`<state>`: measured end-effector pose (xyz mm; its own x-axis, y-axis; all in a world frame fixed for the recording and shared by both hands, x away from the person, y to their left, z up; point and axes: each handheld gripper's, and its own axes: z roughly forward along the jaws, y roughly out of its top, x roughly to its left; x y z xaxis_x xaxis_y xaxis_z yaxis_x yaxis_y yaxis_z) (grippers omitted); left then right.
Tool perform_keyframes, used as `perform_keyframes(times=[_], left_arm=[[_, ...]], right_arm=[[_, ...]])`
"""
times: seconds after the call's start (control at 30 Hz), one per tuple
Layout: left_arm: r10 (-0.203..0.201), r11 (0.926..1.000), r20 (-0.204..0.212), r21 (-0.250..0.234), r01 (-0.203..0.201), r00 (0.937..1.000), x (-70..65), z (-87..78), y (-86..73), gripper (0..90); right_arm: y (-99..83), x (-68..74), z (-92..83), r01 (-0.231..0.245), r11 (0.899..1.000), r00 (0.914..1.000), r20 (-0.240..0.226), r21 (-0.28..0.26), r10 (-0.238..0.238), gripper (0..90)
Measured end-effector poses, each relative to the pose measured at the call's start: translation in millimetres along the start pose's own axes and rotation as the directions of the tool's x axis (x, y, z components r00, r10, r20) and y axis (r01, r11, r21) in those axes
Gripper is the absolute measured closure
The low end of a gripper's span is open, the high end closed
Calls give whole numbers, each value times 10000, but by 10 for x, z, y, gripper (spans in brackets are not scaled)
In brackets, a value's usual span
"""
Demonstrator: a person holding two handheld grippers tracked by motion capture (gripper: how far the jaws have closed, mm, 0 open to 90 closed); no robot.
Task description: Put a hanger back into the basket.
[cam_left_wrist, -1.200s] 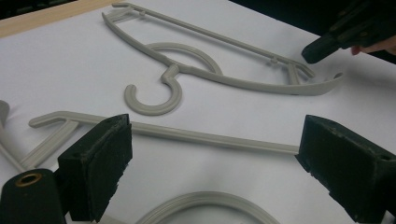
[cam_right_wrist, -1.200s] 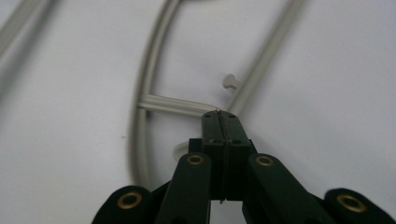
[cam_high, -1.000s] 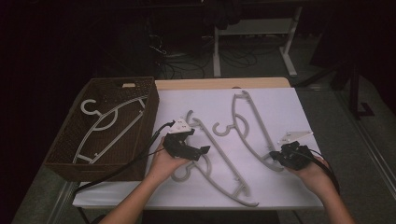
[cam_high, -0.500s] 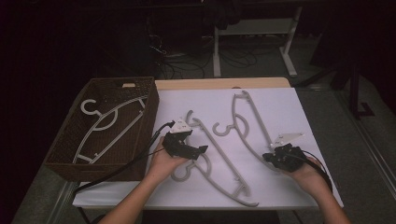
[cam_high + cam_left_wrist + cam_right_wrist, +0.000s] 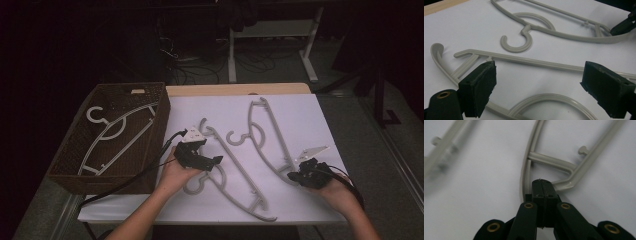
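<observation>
Fingers (image 5: 537,195) of the right gripper (image 5: 295,176) are shut tight together now, w/ their tip right at the bottom corner of the right hanger (image 5: 278,135). A sec ago that gripper sat a bit more to the right of the frame; it has slid left & down a little, so now it meets the hanger's end. In the right gripper view the grey corner (image 5: 564,183) pokes out just past the black tip, touching it. Can't tell if a bit of the hanger is nipped in there or if the tip only presses on it. The left gripper (image 5: 216,160) has hardly moved. Its fingers (image 5: 477,85) are wide apart, one on each side of the left hanger (image 5: 240,170), low over it but not squeezing yet. Both hangers lie flat on the white bench (image 5: 305,115), in the middle & right of the frame. One more hanger (image 5: 125,145) is already in the brown basket (image 5: 162,115) at the left. So I think the job is putting hangers in the basket, w/ 1 in & 2 to go. The right side looks abt ready to lift or drag its hanger; the left side needs to close first.
</observation>
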<state>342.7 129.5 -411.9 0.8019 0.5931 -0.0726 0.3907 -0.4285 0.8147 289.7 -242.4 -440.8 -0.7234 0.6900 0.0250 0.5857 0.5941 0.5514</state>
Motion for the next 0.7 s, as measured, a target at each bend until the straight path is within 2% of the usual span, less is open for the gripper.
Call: perform_keyframes(times=[0.13, 0.17, 0.2, 0.43, 0.53, 0.6, 0.67, 0.7], left_arm=[[-35, 10000, 66, -60, 36, 10000, 2, 5, 5, 122], [-35, 10000, 66, -60, 36, 10000, 2, 5, 5, 124], [-73, 9999, 130, -106, 74, 9999, 1, 10, 6, 127], [-130, 9997, 209, -197, 135, 9997, 6, 19, 10, 130], [-202, 9993, 256, -294, 209, 9995, 10, 29, 20, 132], [-265, 9989, 313, -371, 277, 9992, 19, 38, 31, 133], [-378, 9980, 335, -497, 395, 9987, 35, 45, 46, 133], [-378, 9980, 335, -497, 395, 9987, 35, 45, 46, 133]], right_arm=[[102, 124, 93, 374, 9993, 9977, -566, -44, -376, 888], [102, 124, 93, 374, 9993, 9977, -566, -44, -376, 888], [209, 240, 179, 761, 9970, 9932, -874, -103, -767, 888], [411, 398, 330, 1325, 9907, 9836, -1193, -296, -1351, 888], [463, 359, 324, 1300, 9902, 9808, -1395, -513, -1360, 887], [522, 259, 277, 1091, 9898, 9865, -1126, -915, -1192, 888], [599, 117, 263, 877, 9901, 9935, -628, -1094, -949, 888], [599, 117, 263, 877, 9901, 9935, -628, -1094, -949, 888]])
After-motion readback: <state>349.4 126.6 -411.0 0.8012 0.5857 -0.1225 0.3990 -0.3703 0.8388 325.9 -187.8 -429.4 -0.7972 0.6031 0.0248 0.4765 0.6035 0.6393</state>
